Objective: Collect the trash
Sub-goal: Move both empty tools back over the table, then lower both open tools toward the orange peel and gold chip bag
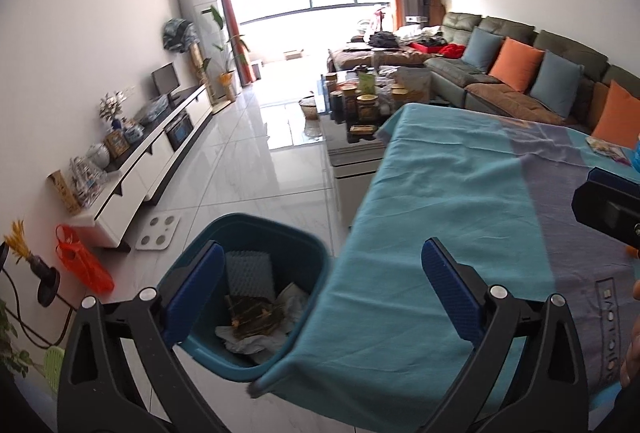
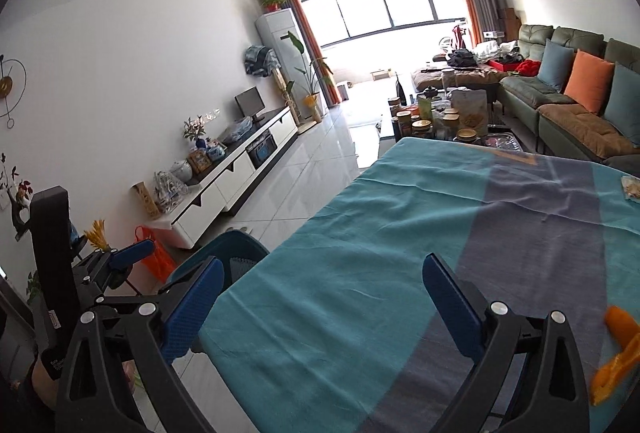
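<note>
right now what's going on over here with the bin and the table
A person is clearing trash off a table with a handheld gripper in each hand. Both the left gripper and the right gripper are open and hold nothing. The left one hangs over the teal trash bin beside the table; the bin already holds crumpled paper and a grey foam sheet. The right one is above the blue tablecloth, with orange peel lying on the cloth to its right, not yet picked up.
</note>
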`<action>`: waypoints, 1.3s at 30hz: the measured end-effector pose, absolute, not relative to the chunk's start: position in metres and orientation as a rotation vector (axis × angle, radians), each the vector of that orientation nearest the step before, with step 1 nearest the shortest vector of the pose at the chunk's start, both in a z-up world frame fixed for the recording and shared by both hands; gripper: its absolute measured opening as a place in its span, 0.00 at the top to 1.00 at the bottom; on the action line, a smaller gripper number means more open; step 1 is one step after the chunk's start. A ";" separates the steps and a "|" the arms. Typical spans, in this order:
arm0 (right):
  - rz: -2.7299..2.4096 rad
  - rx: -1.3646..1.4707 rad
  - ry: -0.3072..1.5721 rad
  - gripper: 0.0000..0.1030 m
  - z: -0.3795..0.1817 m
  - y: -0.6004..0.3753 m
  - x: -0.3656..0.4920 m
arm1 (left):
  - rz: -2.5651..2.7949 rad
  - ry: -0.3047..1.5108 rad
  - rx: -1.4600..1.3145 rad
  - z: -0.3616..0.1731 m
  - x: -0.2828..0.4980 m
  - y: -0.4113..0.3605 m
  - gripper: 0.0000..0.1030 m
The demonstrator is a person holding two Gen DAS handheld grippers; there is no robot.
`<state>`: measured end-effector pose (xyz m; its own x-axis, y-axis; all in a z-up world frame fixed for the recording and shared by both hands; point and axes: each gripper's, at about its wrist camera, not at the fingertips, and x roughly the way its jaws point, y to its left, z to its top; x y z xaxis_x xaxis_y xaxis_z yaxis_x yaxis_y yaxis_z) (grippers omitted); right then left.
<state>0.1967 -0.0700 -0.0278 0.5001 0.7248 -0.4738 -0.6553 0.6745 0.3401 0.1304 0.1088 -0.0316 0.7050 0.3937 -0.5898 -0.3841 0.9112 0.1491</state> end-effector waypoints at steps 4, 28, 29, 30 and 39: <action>0.786 0.151 0.615 0.07 -0.030 -0.105 0.193 | 0.349 0.644 0.013 -0.027 0.138 0.077 0.05; 0.321 0.162 0.512 0.07 -0.067 -0.267 0.117 | -0.155 0.551 -0.106 -0.036 0.144 -0.051 0.05; 0.297 0.167 0.513 0.07 -0.069 -0.273 0.117 | -0.177 0.557 -0.099 -0.038 0.146 -0.057 0.05; 0.276 0.165 0.514 0.07 -0.070 -0.278 0.117 | -0.191 0.563 -0.093 -0.040 0.149 -0.062 0.05; 0.141 0.244 0.589 0.07 -0.088 -0.325 0.147 | -0.323 0.623 -0.054 -0.059 0.180 -0.113 0.05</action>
